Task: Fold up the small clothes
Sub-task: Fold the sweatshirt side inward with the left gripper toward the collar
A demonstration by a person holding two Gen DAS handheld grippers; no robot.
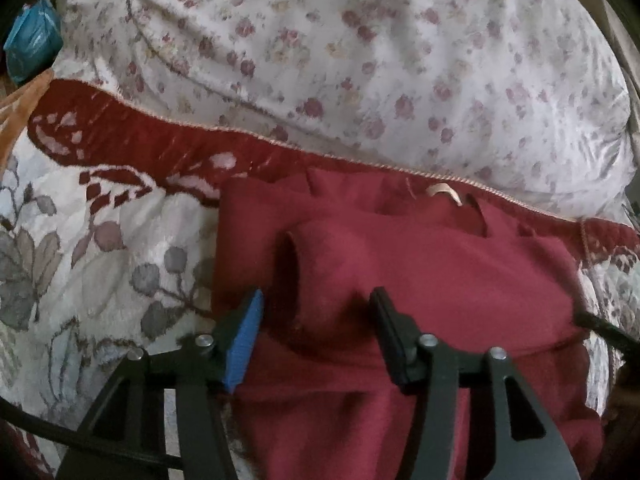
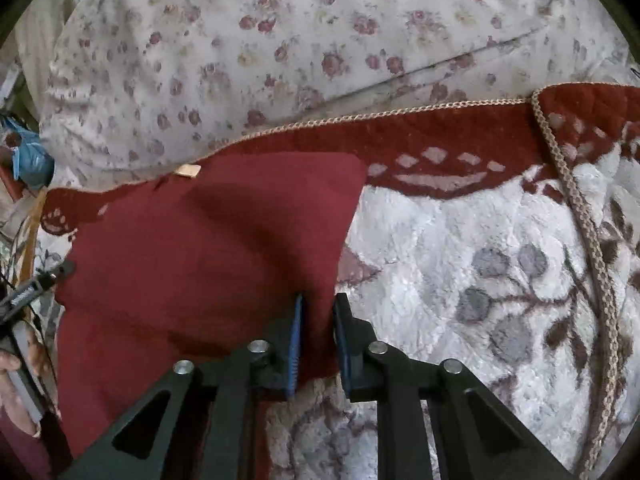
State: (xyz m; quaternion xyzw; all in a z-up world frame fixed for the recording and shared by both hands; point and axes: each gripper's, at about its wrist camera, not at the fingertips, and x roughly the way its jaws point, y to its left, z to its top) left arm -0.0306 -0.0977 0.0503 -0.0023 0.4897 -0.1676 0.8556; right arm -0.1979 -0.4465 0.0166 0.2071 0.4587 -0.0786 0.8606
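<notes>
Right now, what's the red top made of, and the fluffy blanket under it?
The red top looks like soft knitted fabric, maybe cotton or fleece: matte, with no shine and soft rounded folds. The blanket looks like plush, fuzzy pile, probably synthetic: its white parts look tufted, and a braided cord edges it. The look alone can't settle the fibre.

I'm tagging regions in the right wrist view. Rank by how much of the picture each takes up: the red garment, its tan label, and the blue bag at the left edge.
Largest to smallest:
1. red garment, easily the biggest
2. blue bag, partly cut off at the edge
3. tan label, a tiny patch
</notes>
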